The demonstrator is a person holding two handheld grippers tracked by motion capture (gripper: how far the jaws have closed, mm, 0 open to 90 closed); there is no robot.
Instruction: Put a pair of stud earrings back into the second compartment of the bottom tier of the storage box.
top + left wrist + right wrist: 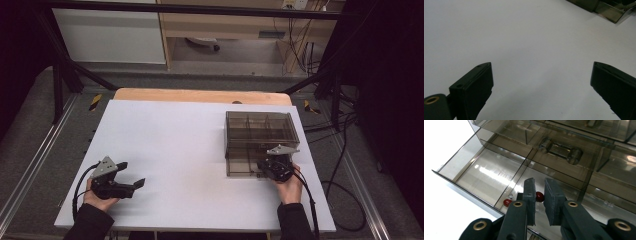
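Observation:
A smoke-tinted clear drawer box (260, 131) stands on the right of the white table (180, 145). Its bottom drawer (474, 173) is pulled out and split into compartments. My right gripper (539, 181) reaches into the drawer, its jaws nearly together on a small red bead (539, 196). A second red bead (507, 202) lies just left of it, by the divider. From above, the right gripper (272, 167) sits at the box's front edge. My left gripper (131, 173) rests at the table's front left, open (541, 75), nothing between its jaws.
A corner of the drawer box (609, 10) shows far off in the left gripper view. Upper drawers hold a dark metal part (560, 151). Cables trail on the floor (345, 165) to the right of the table.

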